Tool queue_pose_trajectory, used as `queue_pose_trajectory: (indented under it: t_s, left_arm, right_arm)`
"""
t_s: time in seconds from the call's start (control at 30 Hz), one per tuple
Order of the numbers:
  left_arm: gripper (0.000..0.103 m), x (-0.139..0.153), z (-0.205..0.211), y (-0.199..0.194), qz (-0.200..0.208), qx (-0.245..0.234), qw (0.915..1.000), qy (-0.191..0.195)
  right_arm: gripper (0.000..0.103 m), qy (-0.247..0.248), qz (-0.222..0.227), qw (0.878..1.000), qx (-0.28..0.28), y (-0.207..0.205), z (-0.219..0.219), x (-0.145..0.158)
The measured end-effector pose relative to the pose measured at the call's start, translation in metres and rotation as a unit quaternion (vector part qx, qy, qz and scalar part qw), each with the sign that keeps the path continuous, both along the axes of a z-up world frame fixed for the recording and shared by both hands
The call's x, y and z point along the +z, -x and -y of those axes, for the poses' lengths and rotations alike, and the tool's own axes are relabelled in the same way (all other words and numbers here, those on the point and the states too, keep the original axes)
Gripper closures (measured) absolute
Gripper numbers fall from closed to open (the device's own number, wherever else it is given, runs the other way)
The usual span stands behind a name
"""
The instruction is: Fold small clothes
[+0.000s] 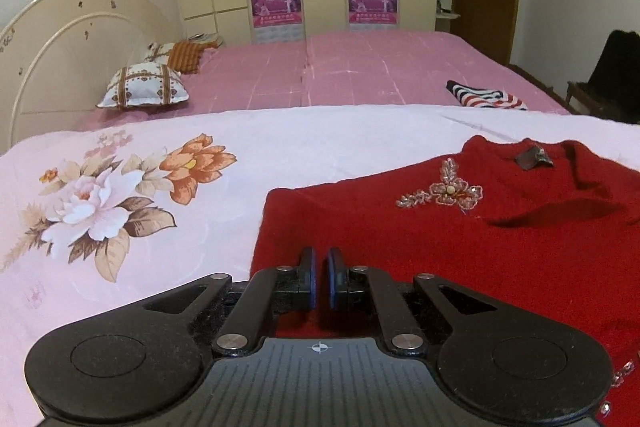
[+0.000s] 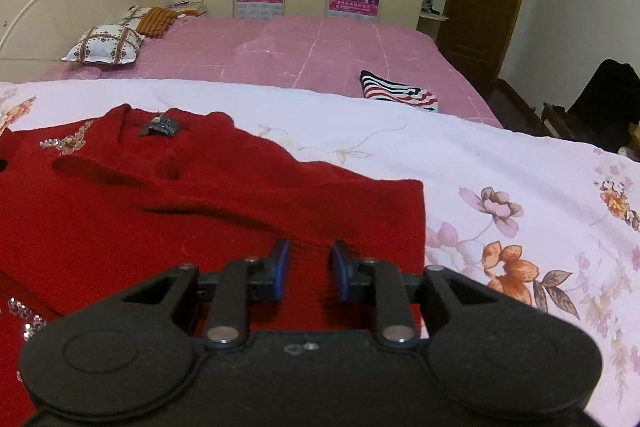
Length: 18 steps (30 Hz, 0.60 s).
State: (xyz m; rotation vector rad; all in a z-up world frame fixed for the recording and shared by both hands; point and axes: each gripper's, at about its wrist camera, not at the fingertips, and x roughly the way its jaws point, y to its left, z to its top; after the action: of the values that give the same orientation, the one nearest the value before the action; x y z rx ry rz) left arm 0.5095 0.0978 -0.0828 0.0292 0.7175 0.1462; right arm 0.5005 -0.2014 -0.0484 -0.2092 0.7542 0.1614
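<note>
A red knitted sweater (image 1: pixel 460 247) with a beaded flower on the chest lies on a white floral sheet (image 1: pixel 132 195); it also shows in the right wrist view (image 2: pixel 160 211). My left gripper (image 1: pixel 321 269) is over the sweater's left part, its jaws nearly closed with a thin gap and nothing visibly between them. My right gripper (image 2: pixel 308 263) is over the sweater's right part, near its edge, jaws apart with red fabric seen between them. Whether either one touches the cloth is unclear.
A folded striped garment (image 1: pixel 488 97) lies on the pink bedspread (image 1: pixel 320 71) beyond the sheet, also seen in the right wrist view (image 2: pixel 396 91). Pillows (image 1: pixel 144 87) lie by the headboard. Wardrobe and door stand behind. A dark chair (image 2: pixel 600 107) is at the right.
</note>
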Motion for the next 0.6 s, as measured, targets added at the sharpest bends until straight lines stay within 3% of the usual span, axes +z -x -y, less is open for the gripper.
queue_pose_trajectory:
  t_s: [0.2,0.43,0.6]
  left_arm:
    - [0.096,0.028,0.033,0.019,0.042,-0.03,0.9986,-0.01]
    - [0.096,0.007,0.079,0.014,0.001,-0.062,0.9978,-0.023]
    - [0.096,0.006,0.085,0.019,0.009,-0.071,0.9962,-0.051]
  right_arm:
    - [0.076,0.037,0.033,0.999,0.003,0.01,-0.016,0.013]
    - [0.076,0.071,0.021,0.997,0.025,0.008,-0.042,0.0]
    - [0.073,0.093,0.033,0.995,0.027,0.011,-0.043,-0.008]
